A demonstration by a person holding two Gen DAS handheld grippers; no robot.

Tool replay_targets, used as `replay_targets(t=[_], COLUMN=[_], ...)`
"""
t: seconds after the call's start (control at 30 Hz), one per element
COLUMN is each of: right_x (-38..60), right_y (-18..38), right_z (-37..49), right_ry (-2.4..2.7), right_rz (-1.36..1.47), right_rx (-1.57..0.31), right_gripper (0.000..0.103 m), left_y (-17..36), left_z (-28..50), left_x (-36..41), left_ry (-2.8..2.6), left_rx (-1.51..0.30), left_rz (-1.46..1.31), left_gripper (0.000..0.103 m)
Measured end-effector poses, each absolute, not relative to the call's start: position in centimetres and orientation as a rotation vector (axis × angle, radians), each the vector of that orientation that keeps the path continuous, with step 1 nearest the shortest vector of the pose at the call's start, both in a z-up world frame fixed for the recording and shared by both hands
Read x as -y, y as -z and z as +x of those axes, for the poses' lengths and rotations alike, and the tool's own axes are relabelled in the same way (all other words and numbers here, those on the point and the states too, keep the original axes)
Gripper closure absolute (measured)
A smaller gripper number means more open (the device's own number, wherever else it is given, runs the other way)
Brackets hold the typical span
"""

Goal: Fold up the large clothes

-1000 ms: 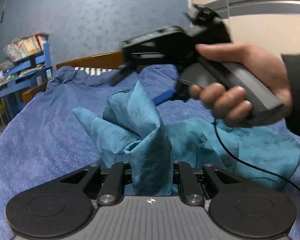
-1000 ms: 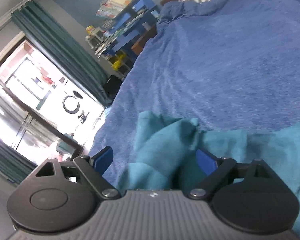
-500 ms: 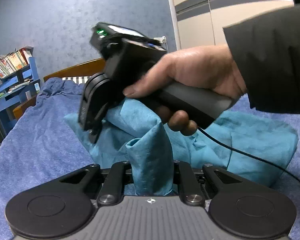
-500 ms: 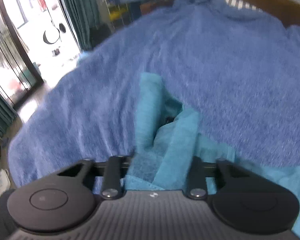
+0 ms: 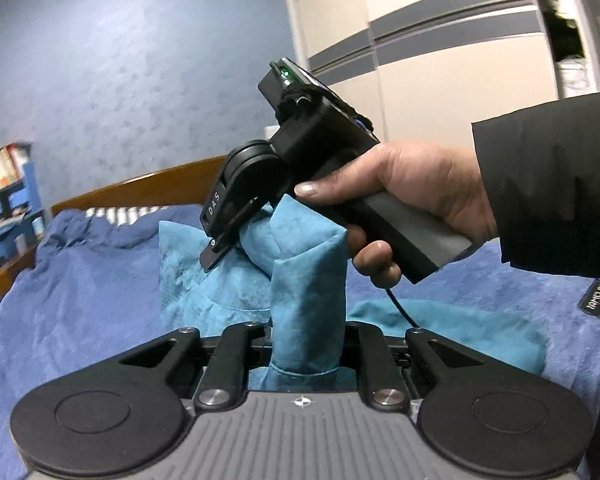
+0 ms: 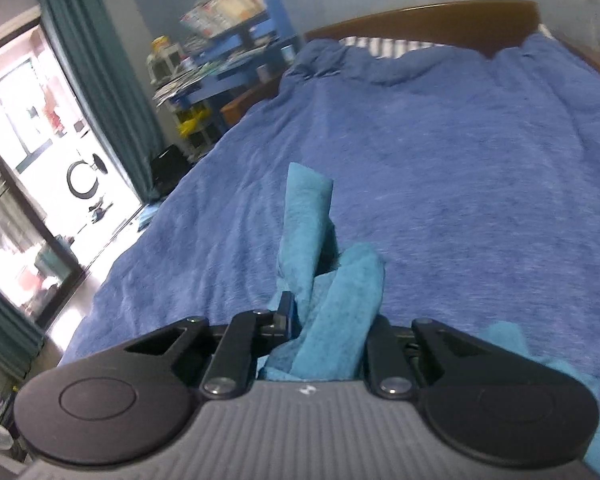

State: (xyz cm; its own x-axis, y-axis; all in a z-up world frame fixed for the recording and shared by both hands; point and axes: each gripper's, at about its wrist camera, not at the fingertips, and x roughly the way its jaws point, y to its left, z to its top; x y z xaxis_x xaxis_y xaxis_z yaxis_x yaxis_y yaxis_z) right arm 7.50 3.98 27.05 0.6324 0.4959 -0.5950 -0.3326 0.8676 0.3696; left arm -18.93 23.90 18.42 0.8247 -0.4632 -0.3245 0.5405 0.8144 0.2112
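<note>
A teal garment (image 5: 236, 280) is lifted off the blue bed, its lower part trailing over the blanket at the right. My left gripper (image 5: 306, 344) is shut on a bunched fold of it, and the cloth hides the fingertips. Just beyond, a hand holds my right gripper (image 5: 224, 248), tilted down and clamped on another fold of the same garment. In the right wrist view the teal garment (image 6: 332, 300) stands up between the fingers of the right gripper (image 6: 324, 328), which is shut on it.
A blue blanket (image 6: 460, 160) covers the bed, with a wooden headboard (image 6: 420, 20) at the far end. Blue shelves (image 6: 228, 48) with books stand beside the bed, next to a curtain (image 6: 96, 80) and a glass door. A wardrobe (image 5: 440, 60) is at the right.
The right gripper came down onto the garment, shut on a fold and rose with it. Both grippers now hold the cloth higher above the bed.
</note>
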Motion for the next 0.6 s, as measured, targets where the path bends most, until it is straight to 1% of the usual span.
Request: replay_targets(t=[0.27,0.6], right_x=[5.2,13.0], right_y=[-25.3,-22.0], right_z=[5.8,5.1], right_ry=[-0.373,-0.291], right_rz=[0.251,0.25], right_rx=[-0.768,-0.807], right_gripper=[0.091,0.091], left_y=[-17.2,-14.6], left_z=[-17.5,-16.2], left_x=[-17.4,-9.2], left_ry=[0.678,0.799], left_rx=[-0.303,-0.359], left_rz=[0.335,0.374], left_gripper=[0.084,0.08])
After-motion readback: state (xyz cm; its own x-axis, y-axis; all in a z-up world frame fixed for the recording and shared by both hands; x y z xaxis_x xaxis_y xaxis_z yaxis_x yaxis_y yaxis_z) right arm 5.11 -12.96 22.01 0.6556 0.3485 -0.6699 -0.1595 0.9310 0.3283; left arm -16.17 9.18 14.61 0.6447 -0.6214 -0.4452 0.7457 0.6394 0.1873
